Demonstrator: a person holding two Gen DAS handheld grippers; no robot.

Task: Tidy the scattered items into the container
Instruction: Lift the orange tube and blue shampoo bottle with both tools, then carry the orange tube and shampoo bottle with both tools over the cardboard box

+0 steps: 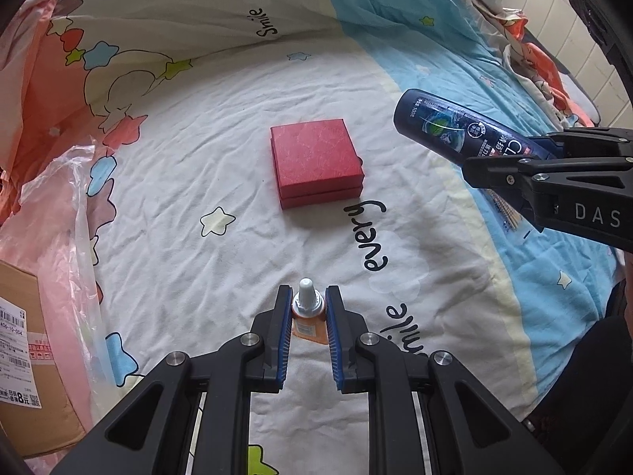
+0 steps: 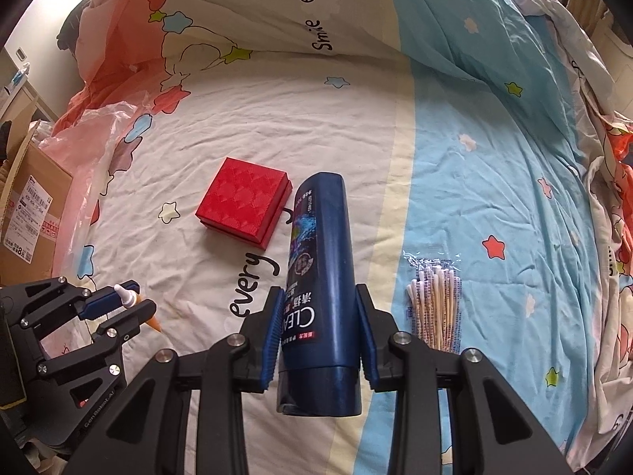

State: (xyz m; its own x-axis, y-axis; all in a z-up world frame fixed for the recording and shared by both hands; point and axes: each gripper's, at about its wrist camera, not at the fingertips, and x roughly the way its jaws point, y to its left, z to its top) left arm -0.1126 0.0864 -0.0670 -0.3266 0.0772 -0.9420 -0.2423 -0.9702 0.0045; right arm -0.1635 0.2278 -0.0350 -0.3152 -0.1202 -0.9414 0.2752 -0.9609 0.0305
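Observation:
My left gripper (image 1: 307, 297) is shut on a small orange dropper bottle (image 1: 307, 308) with a white nozzle and holds it above the bedsheet; it also shows in the right wrist view (image 2: 130, 301). My right gripper (image 2: 319, 297) is shut on a dark blue shampoo bottle (image 2: 322, 277), cap toward the camera; the bottle also shows in the left wrist view (image 1: 455, 126). A red square gift box (image 1: 316, 162) lies on the sheet ahead of both grippers, also in the right wrist view (image 2: 243, 202). A clear pack of cotton swabs (image 2: 435, 304) lies right of the right gripper.
A cardboard box (image 1: 23, 340) stands at the left edge of the bed, beside a pink plastic bag (image 1: 67, 229); the box also shows in the right wrist view (image 2: 27, 206). A folded quilt (image 2: 277, 12) rises at the back. Crumpled bedding (image 2: 609, 198) lies along the right.

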